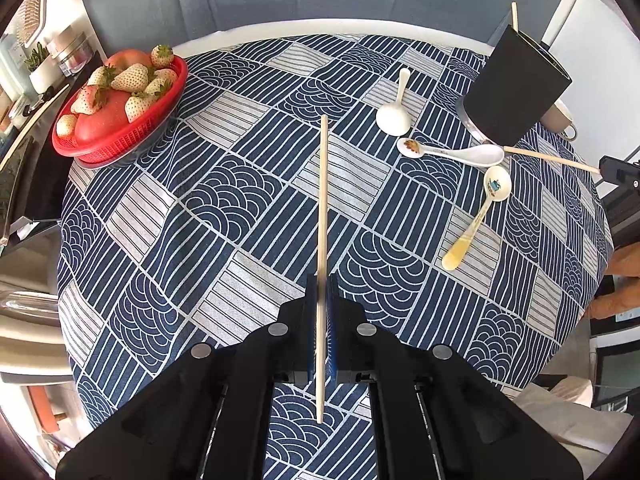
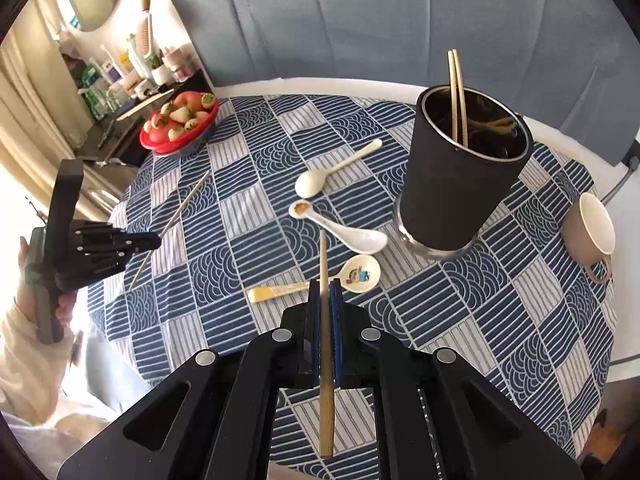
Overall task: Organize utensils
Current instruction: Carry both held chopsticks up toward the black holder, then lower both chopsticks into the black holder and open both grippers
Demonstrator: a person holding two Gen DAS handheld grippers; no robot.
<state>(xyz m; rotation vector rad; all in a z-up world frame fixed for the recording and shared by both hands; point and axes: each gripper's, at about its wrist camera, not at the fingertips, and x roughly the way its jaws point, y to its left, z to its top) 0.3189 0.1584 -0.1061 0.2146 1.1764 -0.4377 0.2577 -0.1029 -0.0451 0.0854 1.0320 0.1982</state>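
Observation:
My left gripper (image 1: pixel 322 280) is shut on a wooden chopstick (image 1: pixel 323 184) and holds it above the patterned tablecloth (image 1: pixel 240 208). My right gripper (image 2: pixel 325 286) is shut on another chopstick (image 2: pixel 324 260), held above the spoons. A black utensil cup (image 2: pixel 460 176) stands at the right with two chopsticks (image 2: pixel 458 96) in it. Three spoons lie next to the cup: a white one (image 2: pixel 320 180), a white one with a brown print (image 2: pixel 344 230) and a cartoon-print one with a yellow handle (image 2: pixel 320 284). The left gripper also shows in the right wrist view (image 2: pixel 154 242), at the table's left.
A red basket of strawberries and apples (image 1: pixel 120 100) sits at the table's far left. A beige mug (image 2: pixel 588 232) lies on its side right of the cup. A cluttered shelf (image 2: pixel 120 76) stands beyond the basket. A grey curtain hangs behind the table.

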